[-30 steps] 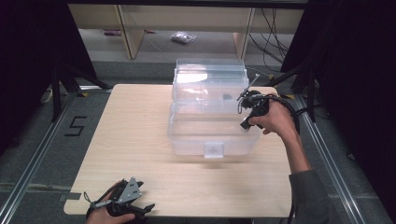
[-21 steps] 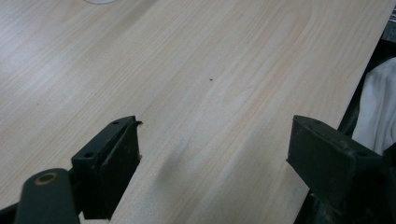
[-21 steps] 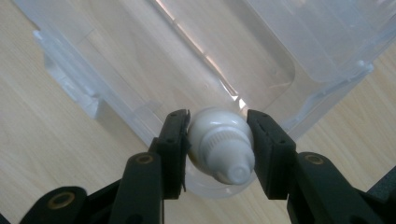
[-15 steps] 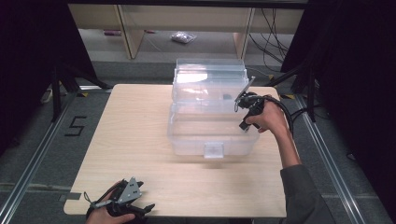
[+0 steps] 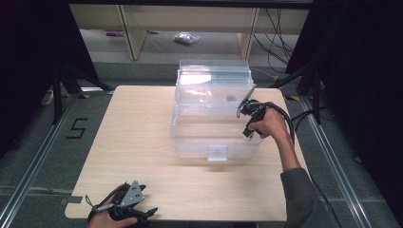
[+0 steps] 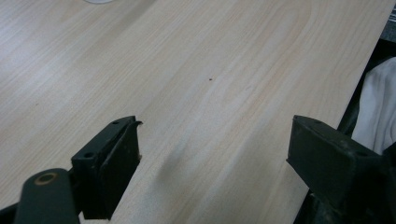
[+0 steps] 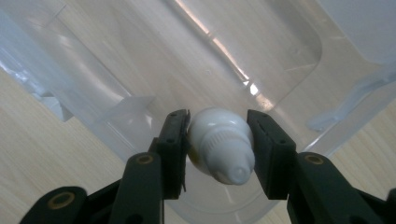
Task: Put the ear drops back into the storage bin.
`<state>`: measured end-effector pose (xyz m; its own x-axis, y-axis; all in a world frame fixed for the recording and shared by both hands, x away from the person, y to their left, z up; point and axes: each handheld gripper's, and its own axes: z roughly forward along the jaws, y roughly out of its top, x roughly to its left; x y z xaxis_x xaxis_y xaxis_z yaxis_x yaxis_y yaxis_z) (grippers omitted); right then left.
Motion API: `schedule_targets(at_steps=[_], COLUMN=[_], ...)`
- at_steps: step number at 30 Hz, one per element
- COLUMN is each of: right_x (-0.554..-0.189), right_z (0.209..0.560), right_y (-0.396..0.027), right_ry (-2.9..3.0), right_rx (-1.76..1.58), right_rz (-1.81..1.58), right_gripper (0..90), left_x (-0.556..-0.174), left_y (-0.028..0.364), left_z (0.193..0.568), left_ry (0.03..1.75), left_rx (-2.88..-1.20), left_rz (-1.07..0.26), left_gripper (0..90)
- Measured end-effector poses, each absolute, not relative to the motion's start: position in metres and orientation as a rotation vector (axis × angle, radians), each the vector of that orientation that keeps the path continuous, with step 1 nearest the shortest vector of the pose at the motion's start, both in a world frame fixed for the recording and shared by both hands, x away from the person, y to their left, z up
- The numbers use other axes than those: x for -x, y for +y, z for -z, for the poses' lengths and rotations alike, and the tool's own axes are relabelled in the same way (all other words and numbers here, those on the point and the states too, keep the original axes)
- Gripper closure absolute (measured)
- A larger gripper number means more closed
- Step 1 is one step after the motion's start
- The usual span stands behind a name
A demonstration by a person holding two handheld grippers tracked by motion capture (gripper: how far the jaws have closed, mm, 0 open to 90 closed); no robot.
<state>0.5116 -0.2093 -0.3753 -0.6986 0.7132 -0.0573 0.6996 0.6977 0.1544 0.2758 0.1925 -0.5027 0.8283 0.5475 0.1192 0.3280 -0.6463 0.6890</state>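
A clear plastic storage box (image 5: pixel 214 137) with its lid swung open at the back stands on the wooden table (image 5: pixel 142 123). My right gripper (image 5: pixel 248 124) hangs over the box's right rim, shut on a small white bottle (image 7: pixel 219 145) with a ribbed cap, held above the open box (image 7: pixel 140 70). My left gripper (image 5: pixel 138 216) rests at the table's near left edge. In the left gripper view its jaws (image 6: pixel 210 158) stand wide apart over bare wood with nothing between them.
Shelving and a small plastic bag (image 5: pixel 186 38) lie on the floor behind the table. Cables hang at the back right. A white cloth (image 6: pixel 378 107) shows past the table's edge in the left gripper view.
My right gripper has moved a little toward me along the box's right side and tilted down over the box. The left gripper has stayed still.
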Motion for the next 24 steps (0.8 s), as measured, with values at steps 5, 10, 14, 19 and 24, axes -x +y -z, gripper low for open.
schedule_targets(at_steps=[5, 10, 14, 19, 24], right_x=[-0.513, -0.516, -0.517, -0.520, -0.522], right_z=[0.385, 0.394, 0.403, 0.410, 0.412], right_y=[-0.207, -0.207, -0.205, -0.205, -0.204], right_ry=[2.801, 2.808, 2.815, 2.810, 2.826], right_rx=[-1.182, -1.196, -1.222, -1.196, -1.217], right_rz=[-0.153, -0.145, -0.111, -0.101, -0.080], right_gripper=[60.2, 60.2, 60.2, 60.2, 60.2], left_x=[-0.276, -0.276, -0.276, -0.276, -0.276], left_y=[0.193, 0.192, 0.193, 0.193, 0.193], left_z=[0.503, 0.503, 0.503, 0.503, 0.503], left_ry=[0.637, 0.637, 0.638, 0.638, 0.637], left_rx=[-2.321, -2.320, -2.319, -2.319, -2.321], left_rz=[-0.419, -0.417, -0.417, -0.416, -0.417], left_gripper=[16.2, 16.2, 16.3, 16.3, 16.2])
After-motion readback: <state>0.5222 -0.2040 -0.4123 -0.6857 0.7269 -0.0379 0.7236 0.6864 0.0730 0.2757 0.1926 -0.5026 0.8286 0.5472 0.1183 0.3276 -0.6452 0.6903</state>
